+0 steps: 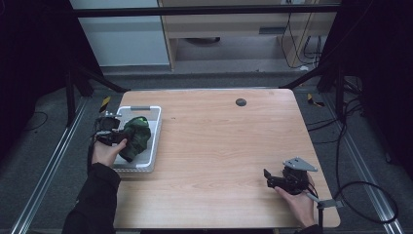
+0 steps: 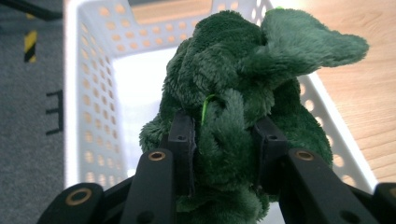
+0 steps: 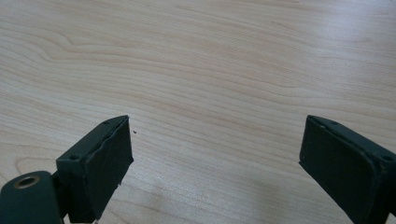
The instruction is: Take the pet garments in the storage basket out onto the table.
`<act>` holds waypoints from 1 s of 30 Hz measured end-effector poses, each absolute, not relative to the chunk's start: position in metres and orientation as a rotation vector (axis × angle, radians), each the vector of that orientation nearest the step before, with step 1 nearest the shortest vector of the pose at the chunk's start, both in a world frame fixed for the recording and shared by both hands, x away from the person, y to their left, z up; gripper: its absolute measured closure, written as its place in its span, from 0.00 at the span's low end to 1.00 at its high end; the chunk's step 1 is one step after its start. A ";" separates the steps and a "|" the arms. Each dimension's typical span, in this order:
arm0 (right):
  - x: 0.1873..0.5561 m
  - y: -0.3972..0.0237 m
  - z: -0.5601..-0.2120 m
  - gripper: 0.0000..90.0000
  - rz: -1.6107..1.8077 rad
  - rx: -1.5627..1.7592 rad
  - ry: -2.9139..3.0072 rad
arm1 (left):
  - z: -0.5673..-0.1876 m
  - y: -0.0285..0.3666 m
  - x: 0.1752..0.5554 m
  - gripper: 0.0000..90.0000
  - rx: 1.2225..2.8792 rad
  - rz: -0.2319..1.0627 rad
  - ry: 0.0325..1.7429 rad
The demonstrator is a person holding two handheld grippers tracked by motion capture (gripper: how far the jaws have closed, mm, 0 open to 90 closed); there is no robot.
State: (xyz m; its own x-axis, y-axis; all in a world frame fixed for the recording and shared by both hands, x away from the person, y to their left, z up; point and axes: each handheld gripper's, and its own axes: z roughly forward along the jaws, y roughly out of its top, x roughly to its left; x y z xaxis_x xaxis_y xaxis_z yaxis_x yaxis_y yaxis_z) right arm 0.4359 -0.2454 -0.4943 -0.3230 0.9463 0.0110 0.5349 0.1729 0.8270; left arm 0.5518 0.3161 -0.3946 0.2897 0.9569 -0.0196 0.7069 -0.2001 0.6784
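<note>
On the left side of the wooden desk (image 1: 219,146) sits a white plastic basket with small round holes (image 1: 157,127). Over it we hold a fluffy dark green plush toy (image 1: 135,137) in our left gripper (image 1: 114,139). The jaws are pinched shut on a fold of its fur, and in the left gripper view the soft green fur (image 2: 243,79) bulges out between and around them. The toy hangs just inside the basket, near its right wall.

We think this toy is light and very squashy. It will not break and it will not slip much, because the fur gives way and the jaws sink in. But it is floppy, so loose parts may droop or catch on the basket rim. A thick, bunched part near the middle is the best place to hold.

Far to the right, near the desk's near edge, our right gripper (image 1: 269,177) rests with its jaws spread wide and nothing between them.
</note>
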 end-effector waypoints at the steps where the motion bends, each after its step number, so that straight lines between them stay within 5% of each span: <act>1: 0.436 -0.245 -0.494 0.10 1.034 1.398 1.933 | -0.391 0.317 0.550 0.73 1.976 0.564 1.475; 30: 0.435 -0.250 -0.493 0.11 1.050 1.390 1.897 | -0.328 0.315 0.509 0.73 2.004 0.615 1.192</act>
State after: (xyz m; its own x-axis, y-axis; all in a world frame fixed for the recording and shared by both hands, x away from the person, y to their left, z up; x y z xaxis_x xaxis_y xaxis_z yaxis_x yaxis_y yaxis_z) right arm 0.4347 -0.2497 -0.4926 -0.3069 0.9517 0.0106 0.5139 0.1563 0.8435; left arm 0.5090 0.3148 -0.3283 0.4600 0.8870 0.0404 0.5466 -0.3187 0.7744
